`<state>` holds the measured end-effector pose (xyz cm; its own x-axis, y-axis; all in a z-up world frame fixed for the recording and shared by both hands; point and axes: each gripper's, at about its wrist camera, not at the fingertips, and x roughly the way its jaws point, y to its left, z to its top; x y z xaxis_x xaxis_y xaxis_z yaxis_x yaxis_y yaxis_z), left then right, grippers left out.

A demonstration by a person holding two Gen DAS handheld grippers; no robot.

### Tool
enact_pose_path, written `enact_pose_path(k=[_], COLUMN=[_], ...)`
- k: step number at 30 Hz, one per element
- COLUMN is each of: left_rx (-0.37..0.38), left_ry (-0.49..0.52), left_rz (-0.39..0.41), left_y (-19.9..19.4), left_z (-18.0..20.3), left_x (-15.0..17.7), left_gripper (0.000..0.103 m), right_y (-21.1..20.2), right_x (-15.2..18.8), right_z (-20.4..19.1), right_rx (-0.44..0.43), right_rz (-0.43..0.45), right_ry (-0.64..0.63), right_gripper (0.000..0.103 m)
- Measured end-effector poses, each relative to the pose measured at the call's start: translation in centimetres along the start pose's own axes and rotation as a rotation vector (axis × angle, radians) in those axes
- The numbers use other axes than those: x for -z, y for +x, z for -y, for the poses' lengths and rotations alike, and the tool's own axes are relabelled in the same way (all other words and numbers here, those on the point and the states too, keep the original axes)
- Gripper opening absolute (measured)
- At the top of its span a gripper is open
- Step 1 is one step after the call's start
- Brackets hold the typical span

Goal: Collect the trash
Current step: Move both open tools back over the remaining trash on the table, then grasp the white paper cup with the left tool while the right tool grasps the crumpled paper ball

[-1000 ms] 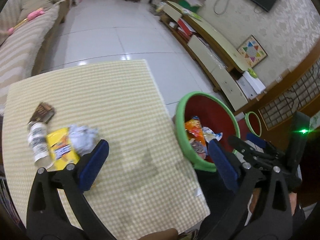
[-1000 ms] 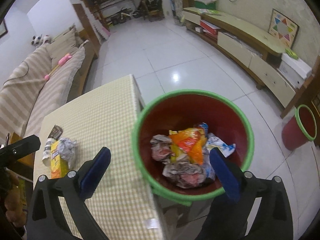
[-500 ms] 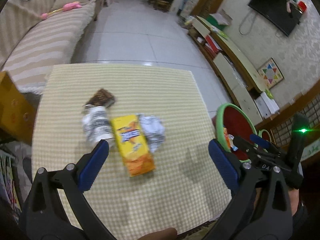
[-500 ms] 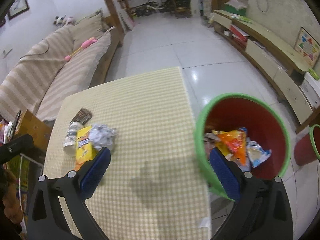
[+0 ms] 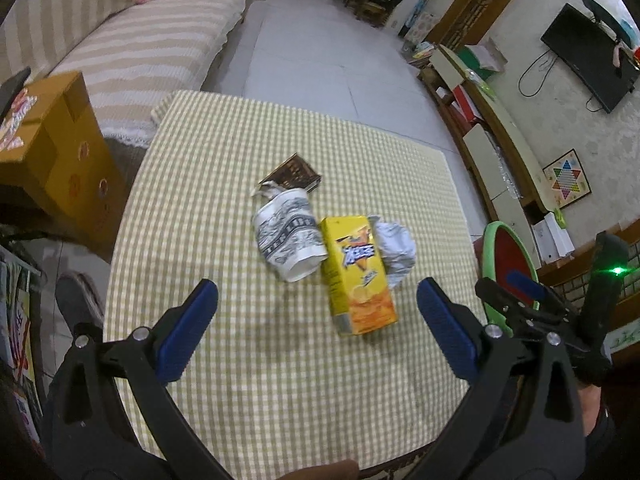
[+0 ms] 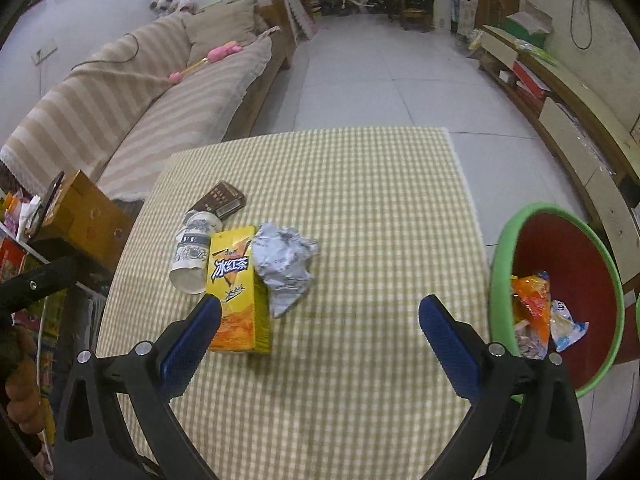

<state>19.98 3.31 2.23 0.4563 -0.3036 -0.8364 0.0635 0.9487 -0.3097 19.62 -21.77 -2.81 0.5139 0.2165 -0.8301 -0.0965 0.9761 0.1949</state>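
Observation:
On the checked tablecloth (image 5: 224,152) lies a cluster of trash: a yellow drink carton (image 5: 356,272) (image 6: 238,288), a tipped white paper cup (image 5: 286,236) (image 6: 192,254), a crumpled grey paper ball (image 5: 394,248) (image 6: 284,266) and a brown wrapper (image 5: 292,172) (image 6: 218,200). My left gripper (image 5: 316,320) hovers open just short of the carton and cup, holding nothing. My right gripper (image 6: 320,324) is open too, its left finger close to the carton's near end. A red bin with a green rim (image 6: 560,280) (image 5: 504,256) stands off the table's right edge with wrappers inside.
A striped sofa (image 6: 132,104) runs behind the table at left. A brown cardboard box (image 5: 52,148) sits beside the table's left edge. A low TV cabinet (image 5: 492,136) lines the right wall. Tiled floor (image 6: 380,64) stretches beyond the far edge.
Both grippers have swung left, away from the bin and towards the trash cluster, which now sits centred ahead of them. Both stayed open.

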Motion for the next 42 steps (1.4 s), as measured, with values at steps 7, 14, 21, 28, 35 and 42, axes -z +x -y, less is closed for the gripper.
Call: enact_pose_path(k=[7, 14, 21, 28, 35, 42], left_rx=[-0.010, -0.010, -0.018, -0.030, -0.014, -0.027], left_ry=[-0.054, -0.104, -0.134, -0.157, -0.225, -0.210], left_rz=[-0.059, -0.111, -0.154, -0.185, -0.205, -0.201], left_y=[3.2, 6.8, 10.0, 12.1, 13.7, 14.4], left_z=[-1.8, -2.5, -2.6, -3.0, -4.3, -3.6], left_x=[-0.3, -1.1, -2.2, -2.4, -2.5, -2.9], left_gripper=[0.097, 0.097, 0.097, 0.095, 0.084, 0.084], right_y=[2.8, 5.9, 8.7, 10.8, 12.1, 12.8], right_x=[-0.3, -1.1, -1.8, -2.2, -2.6, -2.9], right_z=[-0.9, -1.0, -1.5, -1.6, -1.4, -1.4], right_rx=[-0.003, -0.006, -0.020, -0.029, -0.041, -0.052], right_rz=[-0.039, -0.074, -0.107, -0.133, -0.138, -0.137], right_ry=[-0.017, -0.018, -0.021, -0.020, -0.005, -0.007], right_gripper=[0.095, 0.093, 0.092, 0.086, 0.079, 0.076])
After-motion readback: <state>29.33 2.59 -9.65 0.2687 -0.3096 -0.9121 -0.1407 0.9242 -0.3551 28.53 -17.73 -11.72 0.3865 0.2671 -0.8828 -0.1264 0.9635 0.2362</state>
